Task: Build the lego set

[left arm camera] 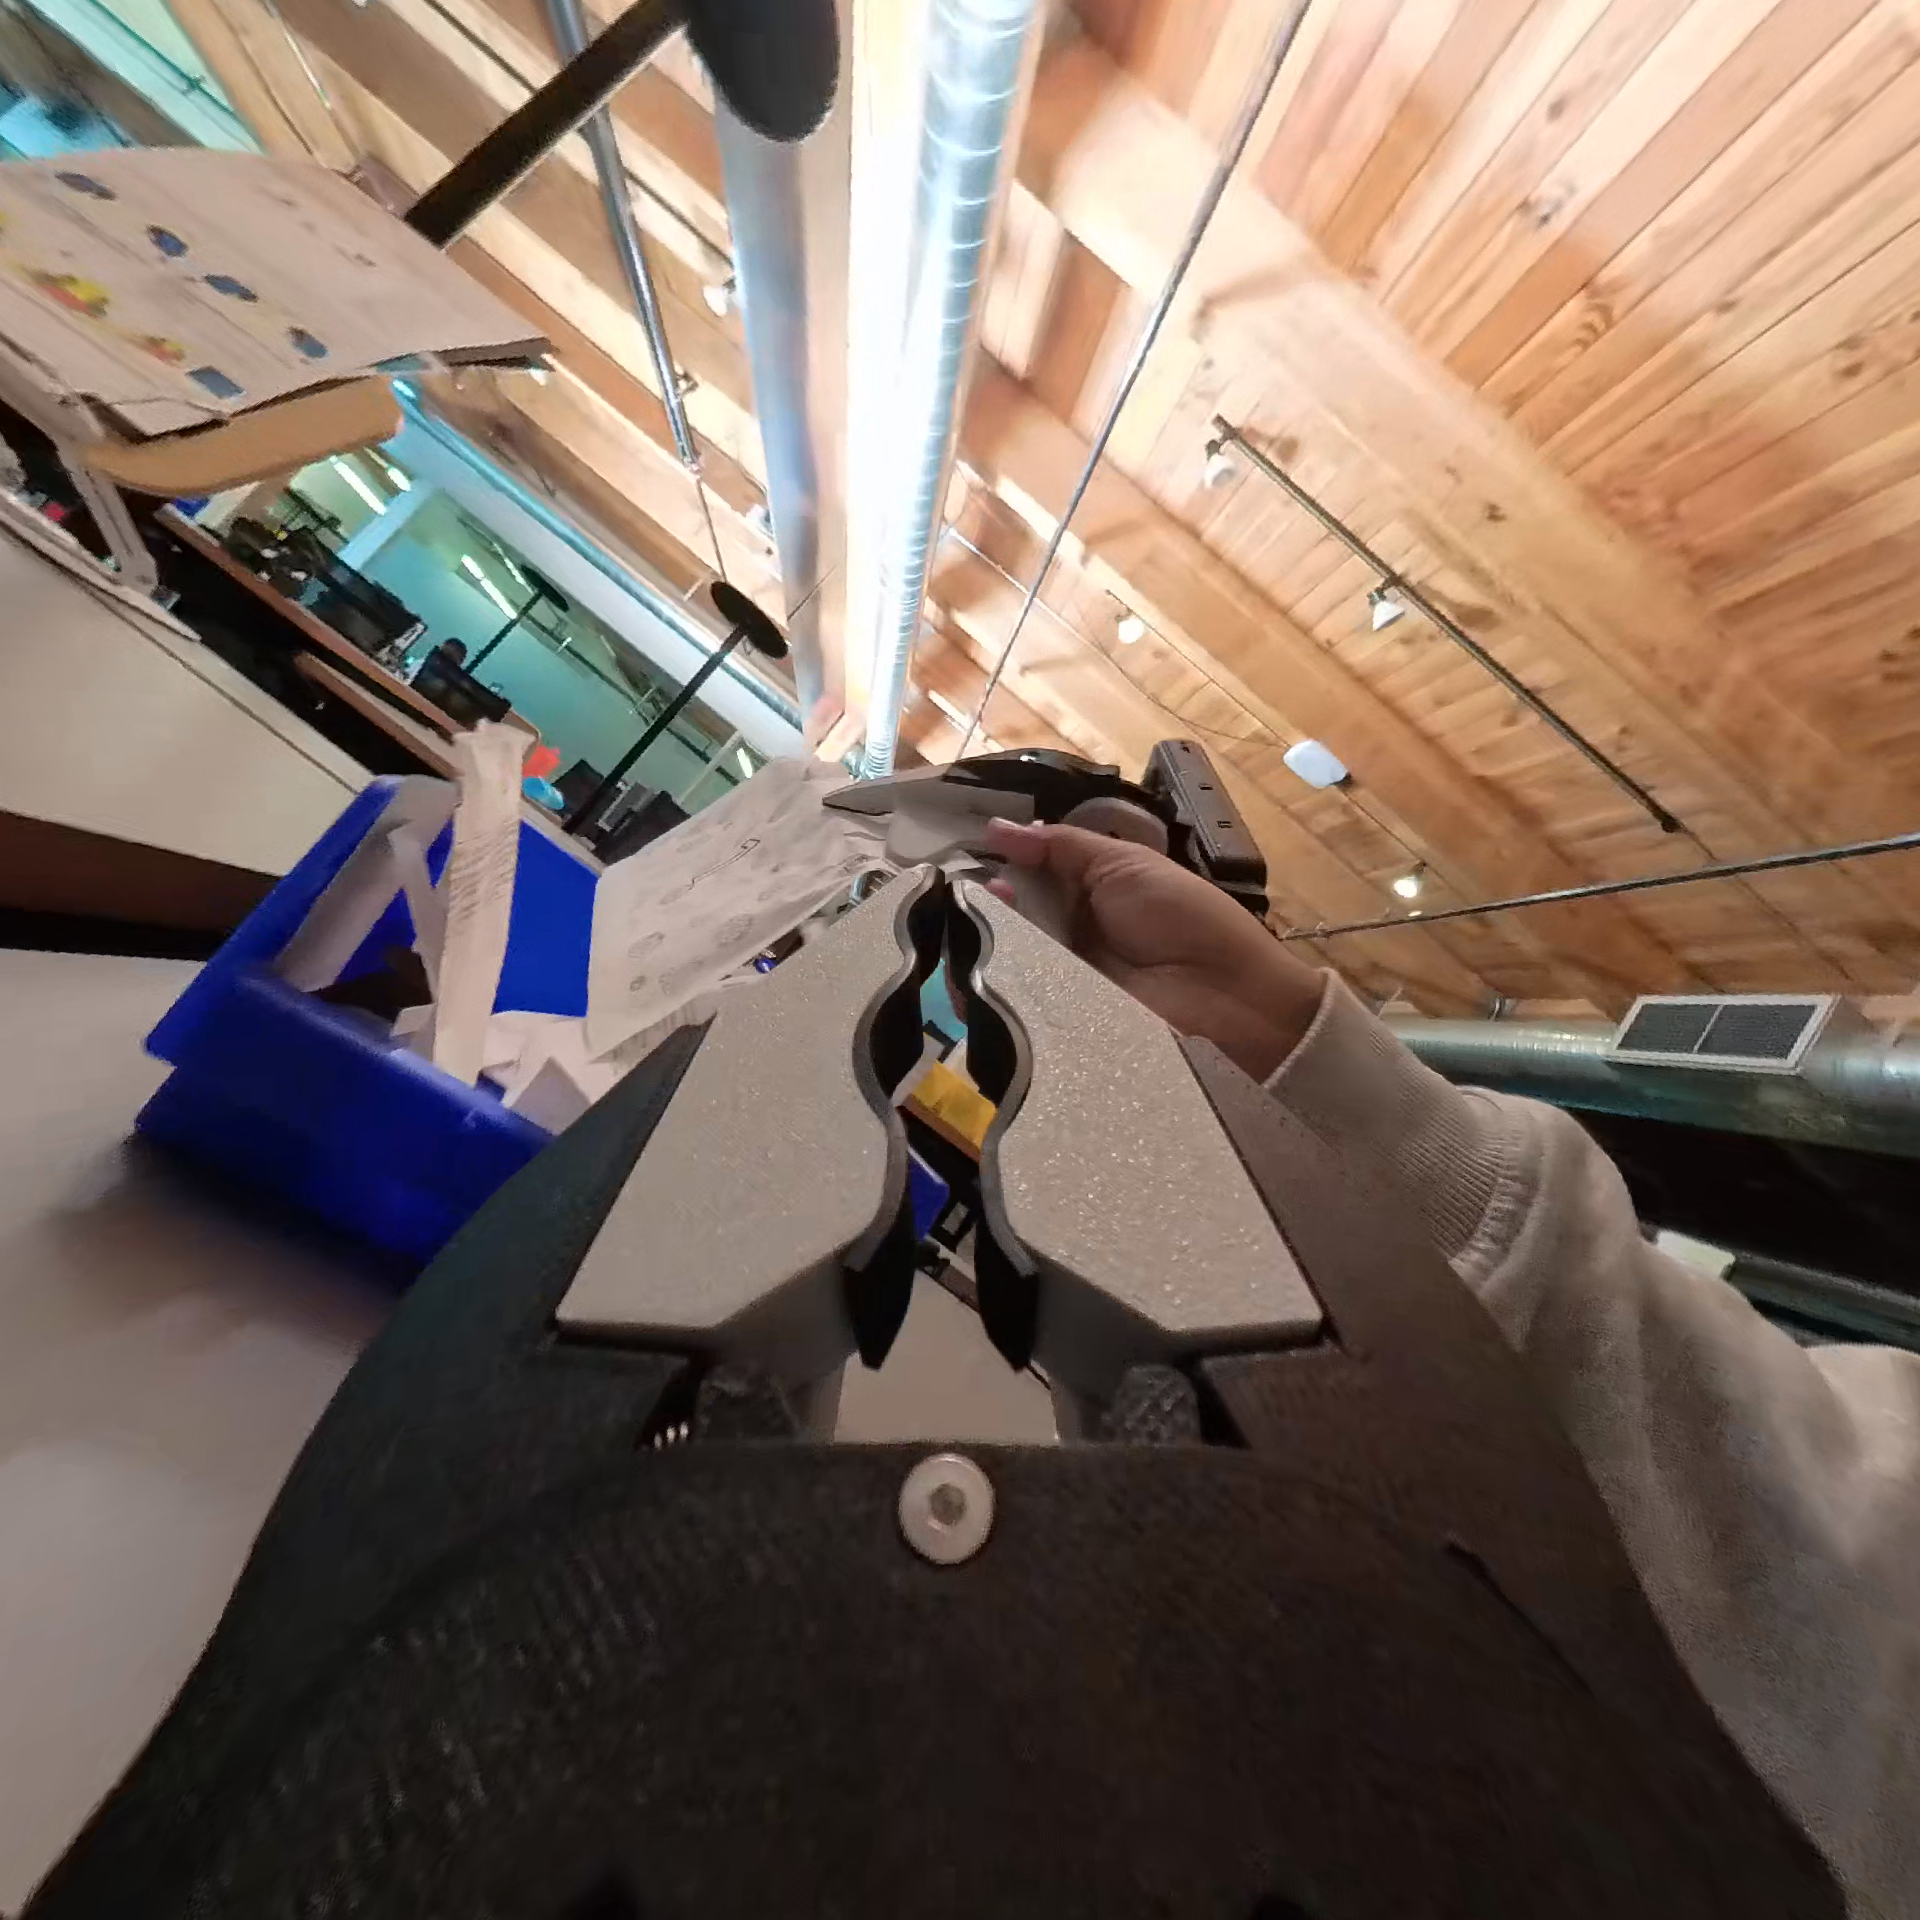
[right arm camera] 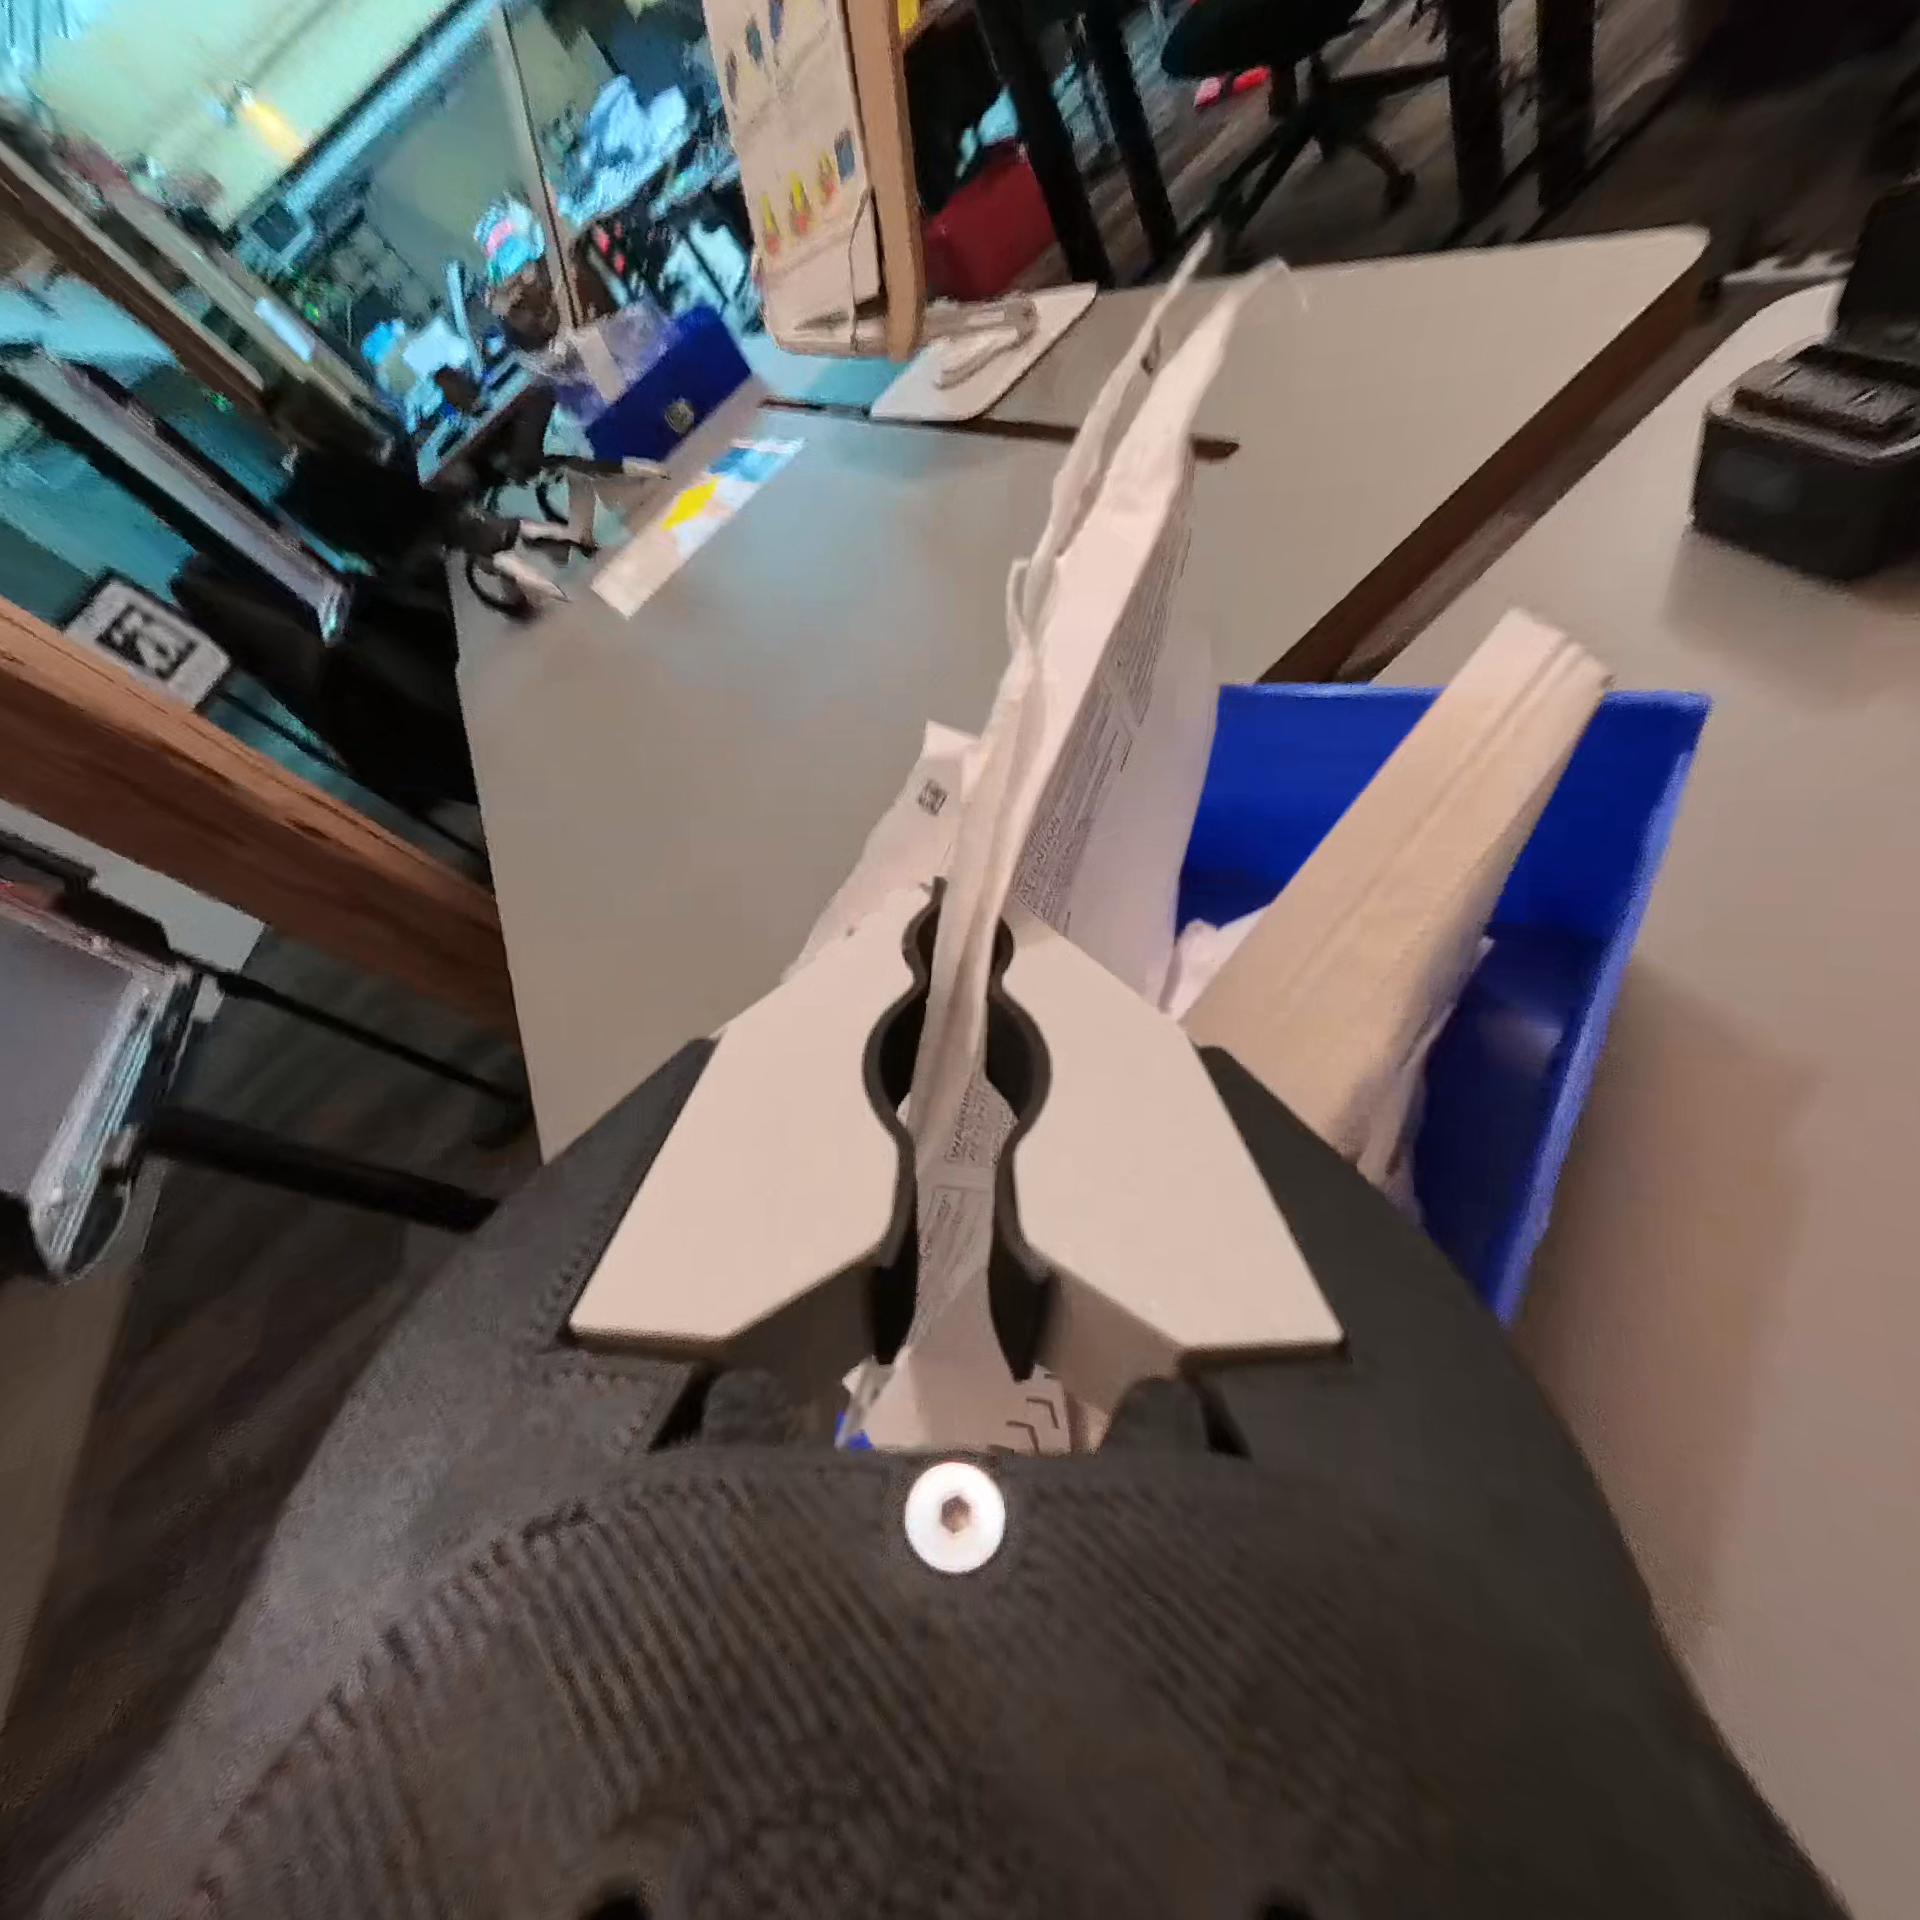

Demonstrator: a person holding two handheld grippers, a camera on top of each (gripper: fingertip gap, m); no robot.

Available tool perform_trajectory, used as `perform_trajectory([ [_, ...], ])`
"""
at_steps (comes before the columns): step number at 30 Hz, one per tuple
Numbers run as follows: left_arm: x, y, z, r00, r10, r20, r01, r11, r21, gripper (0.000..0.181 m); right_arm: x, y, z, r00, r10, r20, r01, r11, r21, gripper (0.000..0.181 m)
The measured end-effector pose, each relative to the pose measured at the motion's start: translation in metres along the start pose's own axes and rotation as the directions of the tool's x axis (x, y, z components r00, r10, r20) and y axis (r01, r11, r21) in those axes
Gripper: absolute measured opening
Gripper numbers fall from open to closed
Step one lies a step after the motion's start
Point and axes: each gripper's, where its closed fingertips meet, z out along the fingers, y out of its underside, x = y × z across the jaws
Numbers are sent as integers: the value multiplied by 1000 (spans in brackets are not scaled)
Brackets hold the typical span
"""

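Note:
My right gripper (right arm camera: 961,914) is shut on a white printed paper bag (right arm camera: 1101,644) that runs between its fingers and sticks up beyond the tips, over the left side of a blue bin (right arm camera: 1538,1039). A flat white packet (right arm camera: 1382,894) leans inside the bin. In the left wrist view, my left gripper (left arm camera: 948,883) points up toward the ceiling with its fingertips together and nothing between them. Just beyond it, the right gripper (left arm camera: 883,805) holds the paper bag (left arm camera: 727,894) above the blue bin (left arm camera: 312,1101). No loose bricks show.
The bin stands on a grey table (right arm camera: 727,727). A hand in a cream sleeve (left arm camera: 1143,914) holds the right gripper. A cardboard box (right arm camera: 821,156) stands at the table's far end, a booklet (right arm camera: 696,509) lies mid-table, and a black device (right arm camera: 1818,457) sits far right.

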Motion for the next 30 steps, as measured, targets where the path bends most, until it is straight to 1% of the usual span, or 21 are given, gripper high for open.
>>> perform_trajectory([
  [2,-8,1,0,998,-67,-9,67,998,0,0,0,13,4,1000,-16,13,17,997,-73,6],
  [4,-15,5,0,990,-138,-15,138,990,-6,0,6,26,10,999,-44,-6,43,985,-166,19],
  [5,-17,6,0,988,-157,-17,157,988,-4,0,11,31,12,999,-50,-21,45,979,-199,23],
  [7,-18,7,0,986,-165,-20,165,986,0,0,18,36,14,998,-66,-16,61,971,-230,34],
  [9,-15,6,0,988,-148,-34,148,989,3,0,18,37,14,997,-76,23,79,966,-246,52],
  [11,-14,6,0,990,-132,-41,132,991,5,0,14,28,11,995,-73,61,84,974,-212,64],
  [14,-18,5,-2,990,-139,-35,139,990,13,0,8,2,2,986,-154,63,159,983,-92,69],
  [16,-21,5,-3,989,-149,-27,149,989,19,0,-2,-17,-6,965,-256,59,256,967,7,69],
  [18,-24,4,-5,993,-121,-6,121,992,20,0,-25,-32,-18,906,-418,66,410,906,108,73],
  [19,-25,3,-5,996,-92,7,92,995,23,0,-40,-37,-24,857,-511,68,498,854,150,77],
  [20,-25,3,-6,998,-67,14,66,998,22,0,-57,-38,-30,789,-609,80,589,787,182,75],
  [21,-25,3,-6,999,-49,15,49,999,16,0,-76,-33,-34,700,-706,107,681,704,201,70],
  [22,-24,4,-5,999,-41,13,41,999,7,0,-95,-23,-36,595,-789,152,763,614,201,66],
  [23,-24,6,-5,999,-41,11,41,999,0,0,-110,-4,-35,480,-849,219,836,519,178,65],
  [24,-24,8,-4,999,-47,13,47,999,-5,0,-120,21,-33,365,-878,311,897,421,133,63],
  [25,-25,11,-4,998,-56,15,57,998,-9,0,-124,52,-32,254,-864,435,945,317,79,57],
  [26,-26,13,-4,998,-68,17,68,998,-11,0,-124,84,-34,160,-812,561,977,210,25,55],
  [27,-26,15,-3,997,-76,18,76,997,-16,0,-118,108,-36,96,-754,650,994,107,-24,57],
  [28,-25,15,-3,997,-74,18,74,997,-22,0,-110,125,-34,41,-716,697,998,0,-59,58],
  [29,-24,16,-2,998,-67,14,67,997,-27,0,-102,134,-28,-20,-707,707,992,-103,-75,59],
  [30,-24,16,-2,998,-59,11,59,998,-32,0,-96,137,-20,-97,-713,694,978,-199,-67,58],
])
